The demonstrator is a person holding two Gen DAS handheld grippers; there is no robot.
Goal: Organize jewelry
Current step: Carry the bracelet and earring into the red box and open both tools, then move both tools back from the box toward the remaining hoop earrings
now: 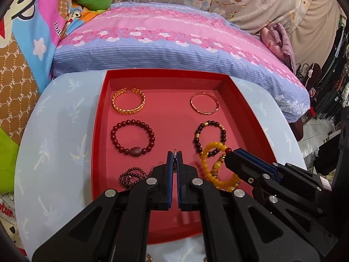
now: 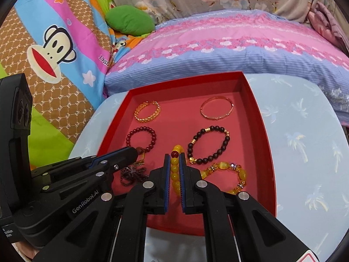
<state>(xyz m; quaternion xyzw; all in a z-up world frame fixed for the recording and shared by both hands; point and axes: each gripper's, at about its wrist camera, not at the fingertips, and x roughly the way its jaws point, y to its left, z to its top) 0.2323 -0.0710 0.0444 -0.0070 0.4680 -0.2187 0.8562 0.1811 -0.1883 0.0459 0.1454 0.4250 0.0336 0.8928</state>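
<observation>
Reds, golds and yellows against pale blue.
Red tray [image 1: 99, 118] with pinkish floor; gold cuff [image 1: 128, 101], rose-gold bangle [image 1: 204, 103], dark-red bead bracelet [image 1: 132, 138], black-and-gold bead bracelet [image 2: 209, 145], yellow bead strand [image 2: 175, 172] tipped with one red bead. Pale-blue cloth [image 2: 305, 144] printed with palm trees; pillow [image 1: 174, 43] striped pink and lavender with rose bands; green cushion [image 2: 129, 20]; black grippers with blue pads [image 2: 167, 181].
</observation>
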